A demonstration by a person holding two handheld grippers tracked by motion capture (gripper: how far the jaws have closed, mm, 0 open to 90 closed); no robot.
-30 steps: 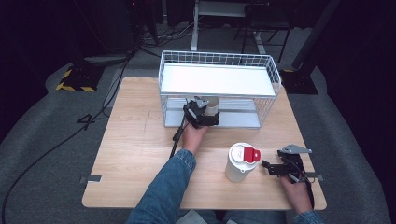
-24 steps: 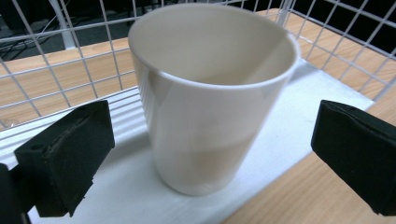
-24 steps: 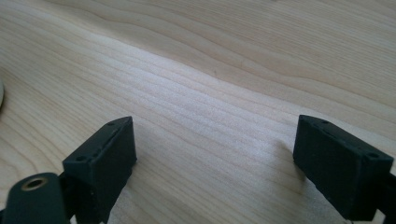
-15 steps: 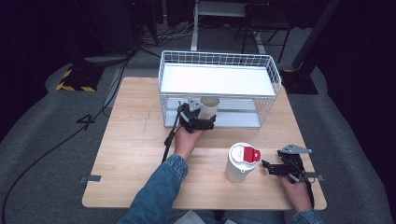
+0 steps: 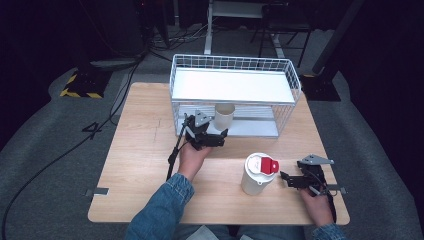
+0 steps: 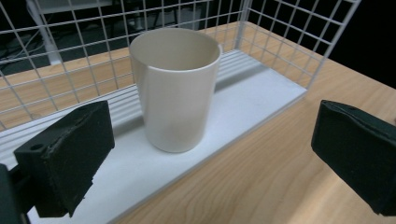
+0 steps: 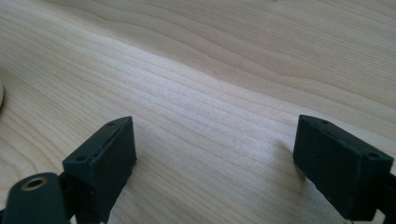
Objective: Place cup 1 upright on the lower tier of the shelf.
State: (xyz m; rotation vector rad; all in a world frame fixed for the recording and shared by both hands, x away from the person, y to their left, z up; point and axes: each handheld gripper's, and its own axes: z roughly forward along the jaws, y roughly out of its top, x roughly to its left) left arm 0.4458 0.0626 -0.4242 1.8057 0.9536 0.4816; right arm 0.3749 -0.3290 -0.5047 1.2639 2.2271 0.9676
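Note:
A cream cup stands upright on the white lower shelf of a wire rack. My left gripper is open just in front of the rack, with the cup a short way beyond its jaws and not touching them. A white tub with a red-tabbed lid stands on the wooden table. To its right my right gripper is open low over bare wood, holding nothing and pointing at the tub.
The wire rack has a white upper shelf above the cup and mesh walls at back and sides. A cable trails from the left gripper beside the forearm. The floor beyond the table is dark.
My left gripper has drawn back from the rack toward the person, leaving the cup standing on the lower shelf. The right gripper and the tub have stayed put.

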